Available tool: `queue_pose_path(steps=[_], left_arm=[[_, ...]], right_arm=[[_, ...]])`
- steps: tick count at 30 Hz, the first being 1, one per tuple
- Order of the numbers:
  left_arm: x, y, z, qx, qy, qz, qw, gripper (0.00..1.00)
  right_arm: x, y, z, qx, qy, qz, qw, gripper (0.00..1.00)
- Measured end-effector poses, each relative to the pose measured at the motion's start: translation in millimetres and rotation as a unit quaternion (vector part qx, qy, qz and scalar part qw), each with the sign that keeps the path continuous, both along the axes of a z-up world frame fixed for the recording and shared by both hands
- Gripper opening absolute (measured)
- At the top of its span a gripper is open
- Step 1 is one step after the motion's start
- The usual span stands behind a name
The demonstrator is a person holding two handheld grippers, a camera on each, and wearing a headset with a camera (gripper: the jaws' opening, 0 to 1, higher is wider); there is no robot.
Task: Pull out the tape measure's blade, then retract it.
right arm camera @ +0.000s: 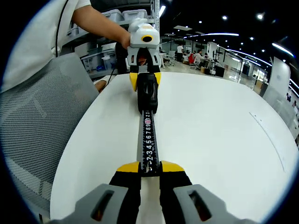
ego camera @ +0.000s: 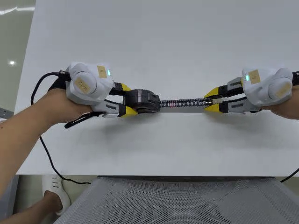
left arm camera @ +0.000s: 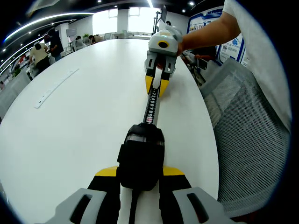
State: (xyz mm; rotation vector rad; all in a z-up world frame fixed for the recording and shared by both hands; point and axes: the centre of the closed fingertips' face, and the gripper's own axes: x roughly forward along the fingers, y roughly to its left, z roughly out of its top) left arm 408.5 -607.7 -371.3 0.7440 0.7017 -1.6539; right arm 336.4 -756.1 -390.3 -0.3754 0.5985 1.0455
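Mesh chair [ego camera: 187, 200] is showing nearest; left hand-held gripper [ego camera: 128, 99] is clamping the tape measure case [ego camera: 144, 100] over the tabletop [ego camera: 163, 42]. Right hand-held gripper [ego camera: 211, 100] is pinching the blade [ego camera: 184, 103], well apart from the case. Blade is likely stiff and springing back: grip the tip.

A white table [ego camera: 163, 42] with a smooth, matte top takes up the upper and middle head view, and its near edge runs across the lower frame. In the gripper views its rim curves round. At frame centre sits a black tape measure [ego camera: 142, 100] with its blade [ego camera: 184, 103] drawn out to the right, a shadow close beneath (contact with the top cannot be told). A long pale strip [left arm camera: 55, 87] lies flat at the left of the left gripper view. A thin black cable [ego camera: 46, 151] crosses the lower-left corner.
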Motion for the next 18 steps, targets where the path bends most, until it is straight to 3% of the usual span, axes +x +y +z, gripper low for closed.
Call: queue_pose_path(steps=[18], left_arm=[[-0.3, -0.8, 0.1, 0.0, 0.001, -0.004, 1.0, 0.28]], right_arm=[[-20.6, -48.4, -0.5, -0.02, 0.018, -0.021, 0.9994, 0.12]])
